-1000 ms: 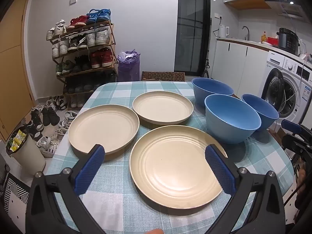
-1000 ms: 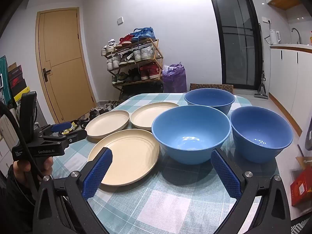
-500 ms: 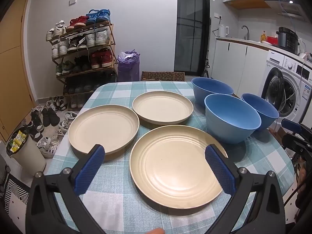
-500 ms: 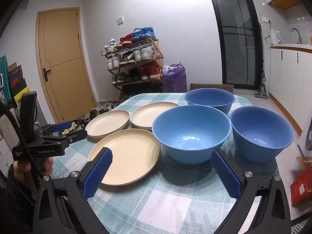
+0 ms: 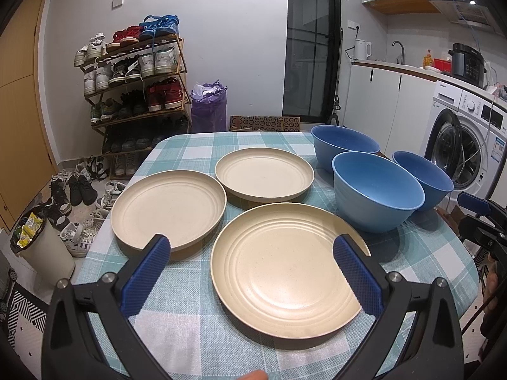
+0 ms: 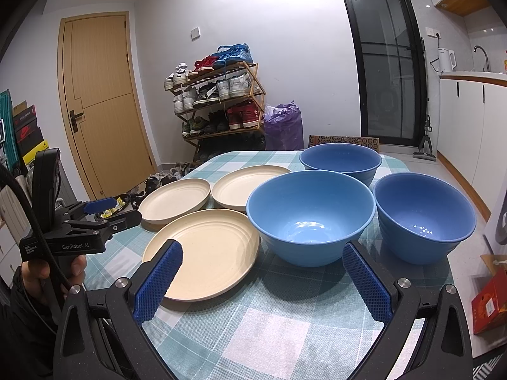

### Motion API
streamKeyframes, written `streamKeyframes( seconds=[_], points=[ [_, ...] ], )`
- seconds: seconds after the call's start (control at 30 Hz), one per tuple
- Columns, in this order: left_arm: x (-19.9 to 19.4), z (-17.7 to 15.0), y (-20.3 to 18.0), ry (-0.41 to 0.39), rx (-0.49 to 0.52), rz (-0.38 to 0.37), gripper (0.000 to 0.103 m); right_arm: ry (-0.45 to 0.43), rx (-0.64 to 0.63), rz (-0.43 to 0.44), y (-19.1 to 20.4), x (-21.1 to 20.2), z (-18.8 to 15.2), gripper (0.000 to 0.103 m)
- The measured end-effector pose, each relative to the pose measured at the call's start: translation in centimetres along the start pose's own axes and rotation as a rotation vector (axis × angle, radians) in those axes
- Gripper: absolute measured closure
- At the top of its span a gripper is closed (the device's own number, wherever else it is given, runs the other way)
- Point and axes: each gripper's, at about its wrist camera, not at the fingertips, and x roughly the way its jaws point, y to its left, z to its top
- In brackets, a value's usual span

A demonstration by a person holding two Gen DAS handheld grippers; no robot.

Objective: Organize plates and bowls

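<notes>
- Stacking has not begun: three cream plates and three blue bowls lie apart on the checked tablecloth [image 5: 196, 342], plates on the left side, bowls on the right.
- The near plate [image 5: 285, 272] lies just in front of the left gripper [image 5: 250, 272], whose jaws stand wide and hold nothing.
- The left plate [image 5: 168, 209] and the far plate [image 5: 264, 174] sit behind it, rims almost touching.
- The middle bowl [image 6: 310, 215] stands just ahead of the right gripper [image 6: 259, 272], also wide and empty; the far bowl [image 6: 340, 161] and the right bowl [image 6: 424, 215] stand close around it.
- I judge the step in hand is the first pick, probably a plate for the left and a bowl for the right.
- A plate is flat, so one finger should slide under the rim at the near edge and the other press from above; a grip from both sides will likely slip.
- A bowl is best pinched on its wall, one finger inside and one outside.
- The right bowl stands near the table edge, so a push could send it off; better to lift straight up.
- The hand [image 6: 41, 272] that holds the left gripper shows in the right view, so the two tools should keep apart.
</notes>
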Motion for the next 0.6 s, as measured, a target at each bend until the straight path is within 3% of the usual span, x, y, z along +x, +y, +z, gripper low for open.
streamKeyframes(
  seconds=[0.6],
  points=[
    [0.13,0.08,0.01,0.002,0.0,0.001,0.0,0.003,0.0,0.001,-0.18,0.2,-0.11,0.0]
  ],
)
